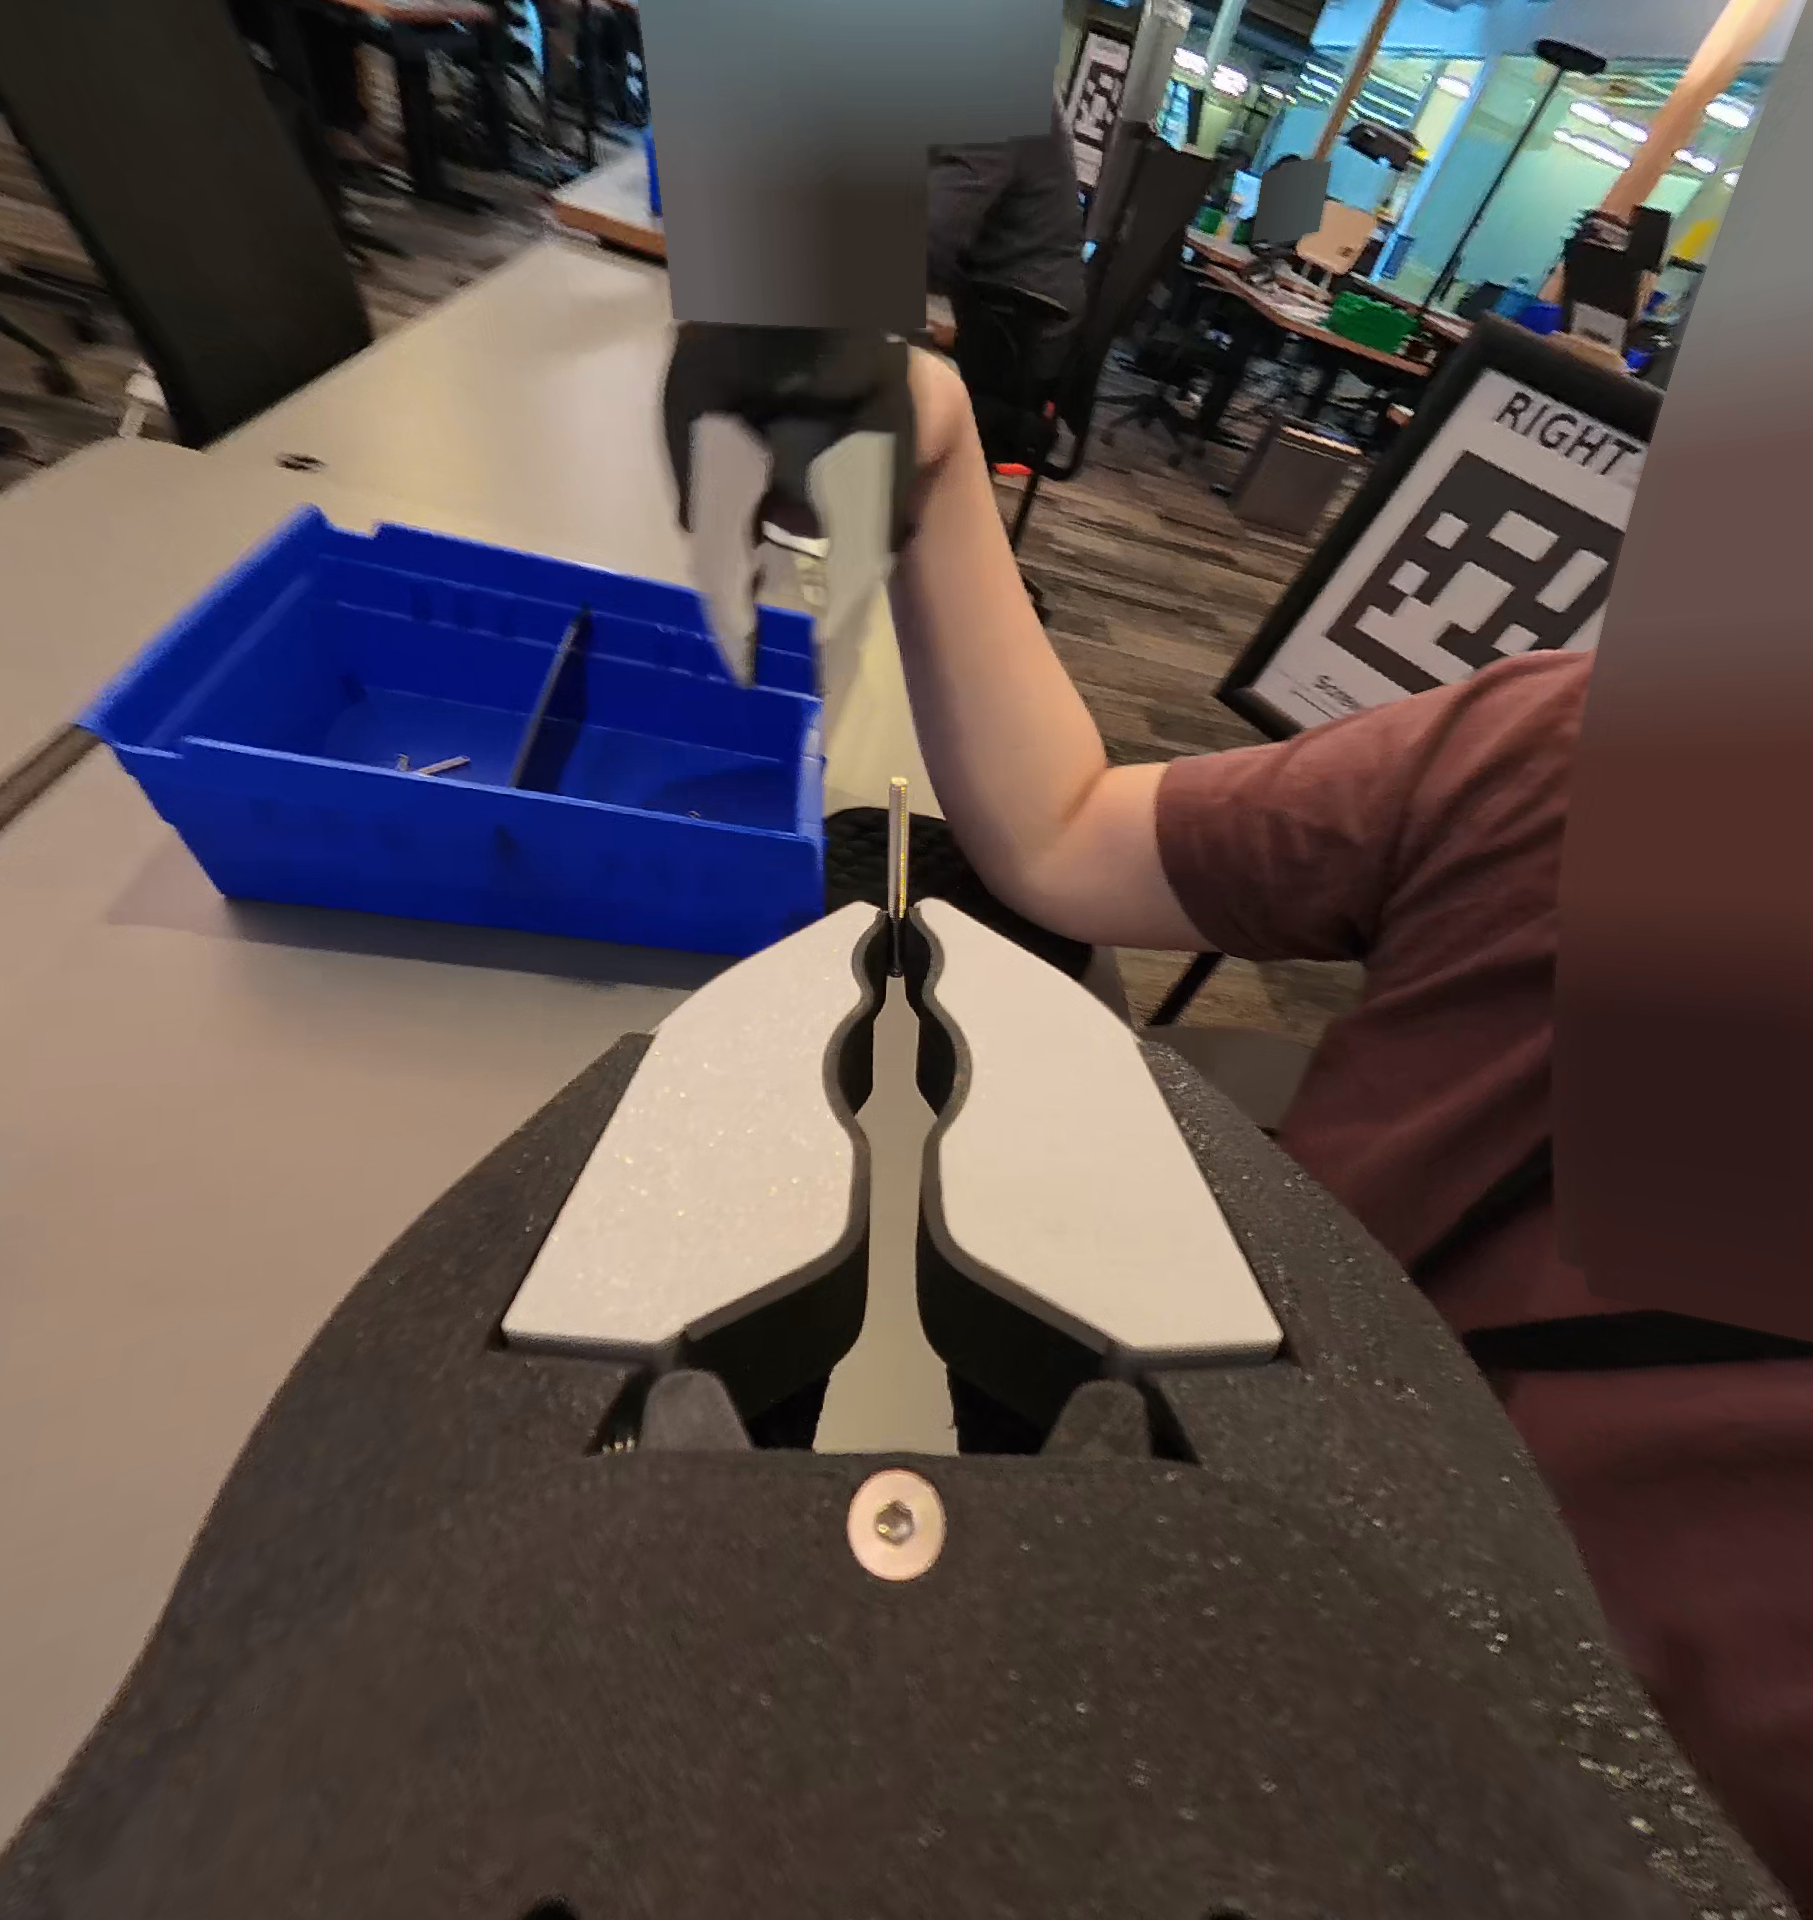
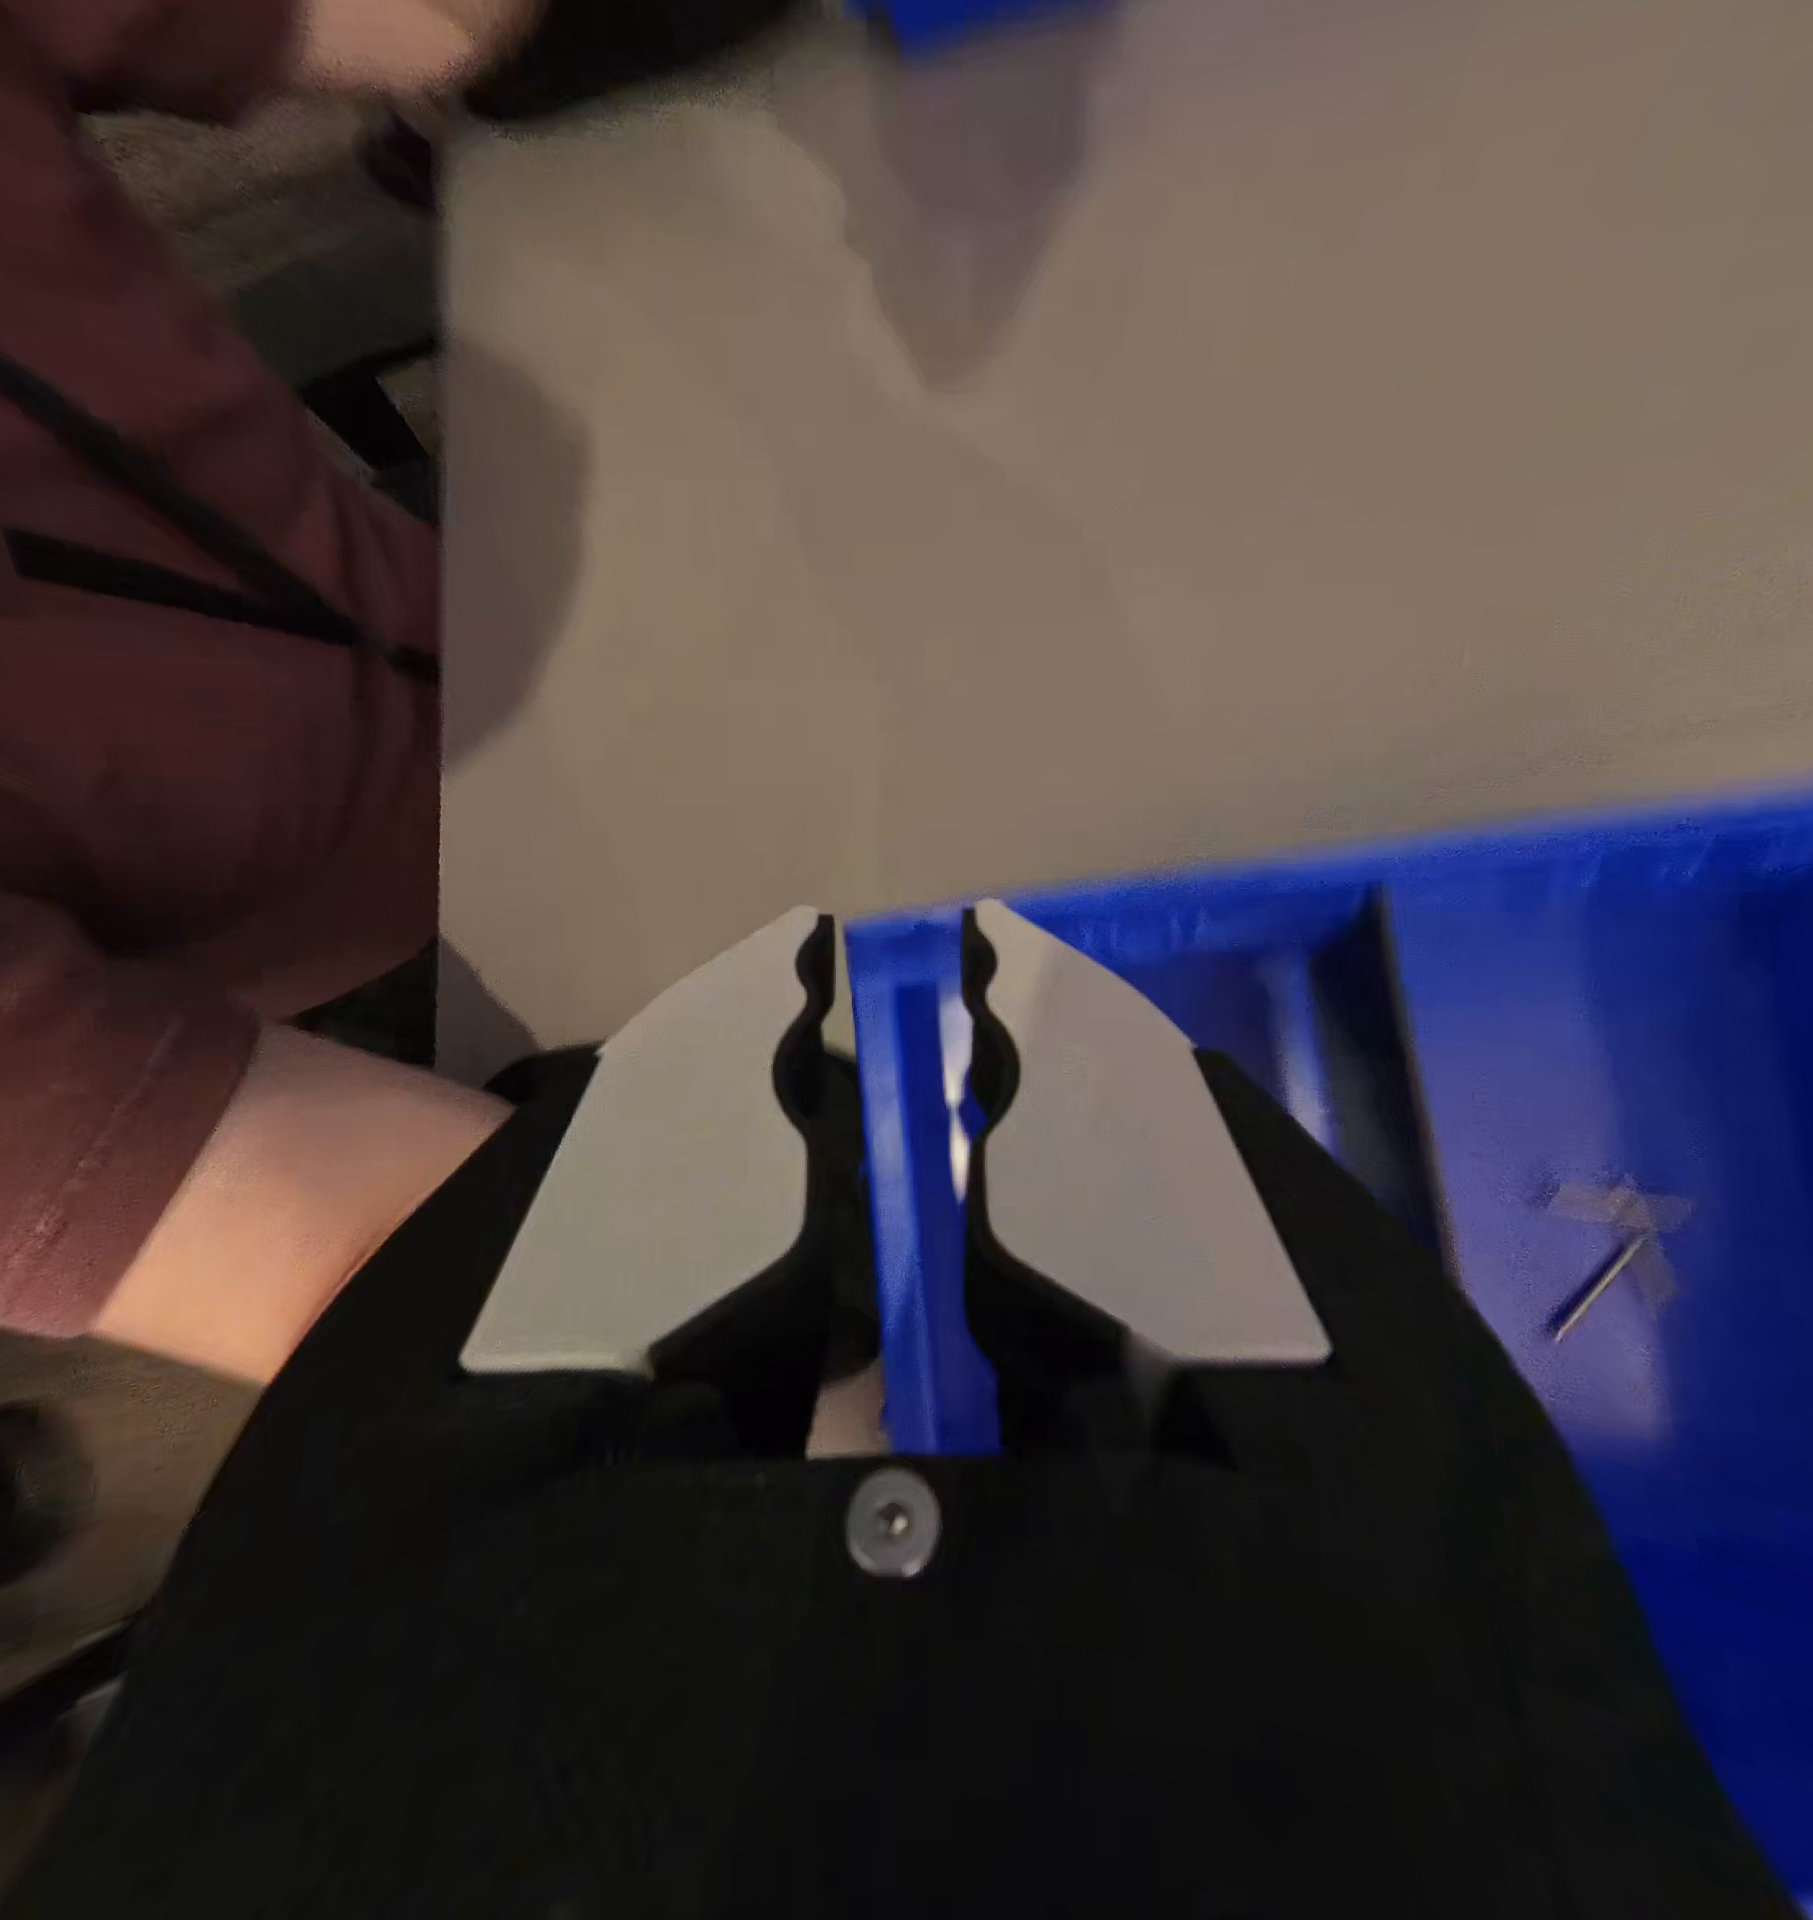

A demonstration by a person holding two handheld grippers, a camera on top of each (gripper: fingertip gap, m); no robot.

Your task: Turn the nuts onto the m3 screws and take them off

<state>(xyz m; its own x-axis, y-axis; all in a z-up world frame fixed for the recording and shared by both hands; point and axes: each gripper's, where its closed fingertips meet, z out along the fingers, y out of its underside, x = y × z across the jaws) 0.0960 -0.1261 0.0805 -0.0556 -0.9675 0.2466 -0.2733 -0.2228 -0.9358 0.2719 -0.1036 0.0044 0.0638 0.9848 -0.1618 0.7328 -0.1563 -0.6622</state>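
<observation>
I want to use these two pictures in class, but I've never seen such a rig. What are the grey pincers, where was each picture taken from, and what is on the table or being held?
A person holds a two-finger gripper in each hand; a camera on each looks along its fingers. In the left wrist view, the left gripper pinches a thin screw upright. Beyond it, the right gripper hangs open and empty over a blue bin on the grey table. The blurred right wrist view shows that gripper above the bin's rim, with a loose screw lying inside.
</observation>
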